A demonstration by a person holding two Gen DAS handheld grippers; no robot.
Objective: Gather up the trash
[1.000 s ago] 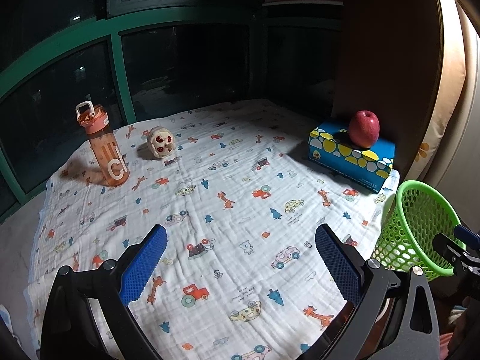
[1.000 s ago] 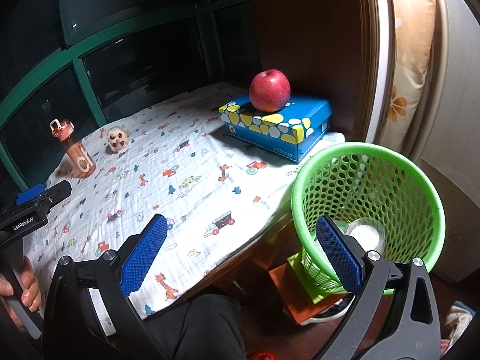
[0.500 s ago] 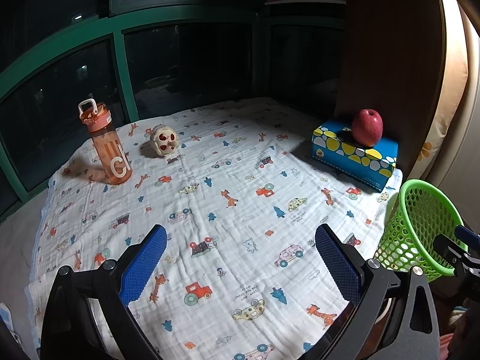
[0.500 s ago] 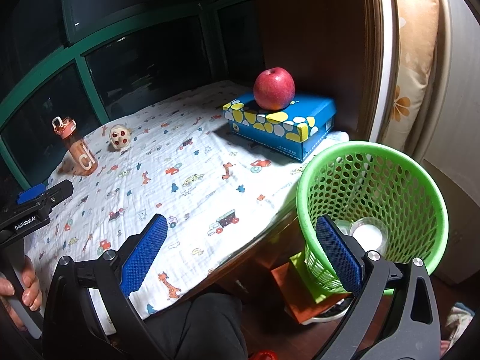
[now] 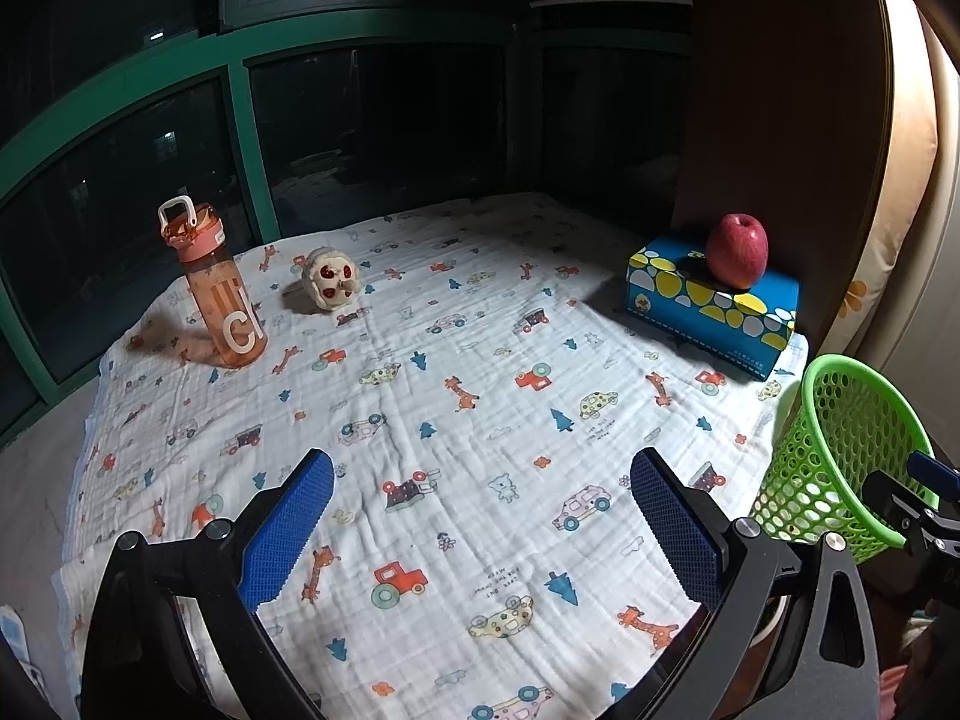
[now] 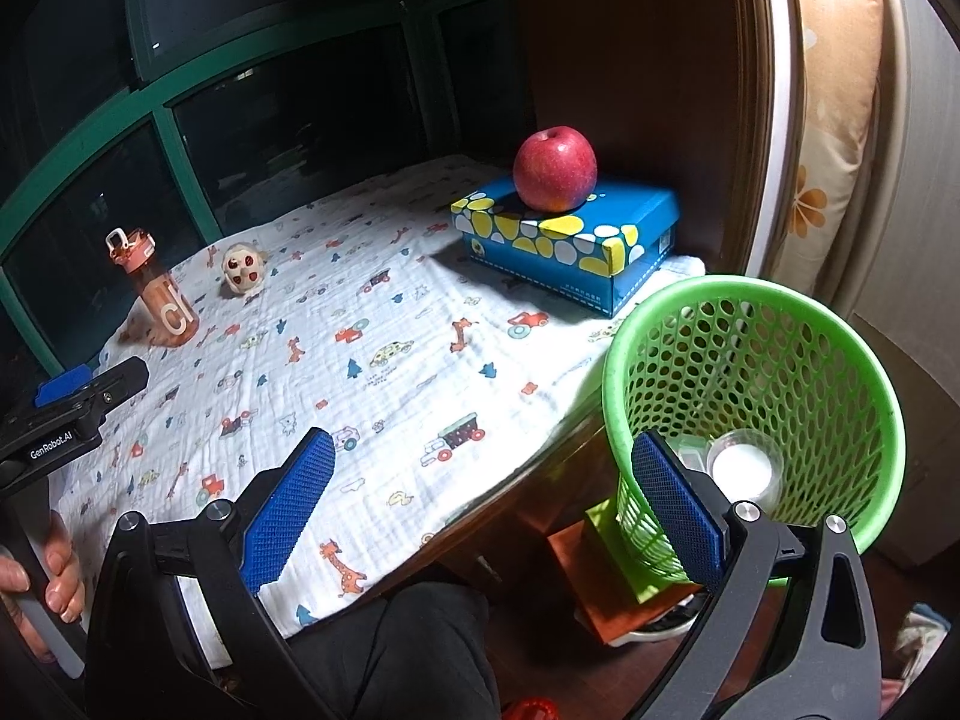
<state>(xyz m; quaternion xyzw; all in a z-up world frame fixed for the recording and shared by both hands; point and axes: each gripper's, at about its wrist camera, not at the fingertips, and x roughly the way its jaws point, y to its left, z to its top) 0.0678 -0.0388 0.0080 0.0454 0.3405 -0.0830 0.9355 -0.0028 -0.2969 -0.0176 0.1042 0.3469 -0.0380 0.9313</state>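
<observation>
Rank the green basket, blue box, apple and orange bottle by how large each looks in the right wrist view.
1. green basket, nearest the camera, so inflated
2. blue box
3. apple and orange bottle: too alike to rank, bottle farther off

My left tongs (image 5: 477, 525): black frame arms, silver screw heads, blue knurled pads (image 5: 287, 531).
My right tongs (image 6: 480, 507): same black arms, blue pads (image 6: 675, 510).
Marking: white "GenRobot.AI" on my left tongs' body.
My leg (image 6: 420, 654): dark trousers.
</observation>
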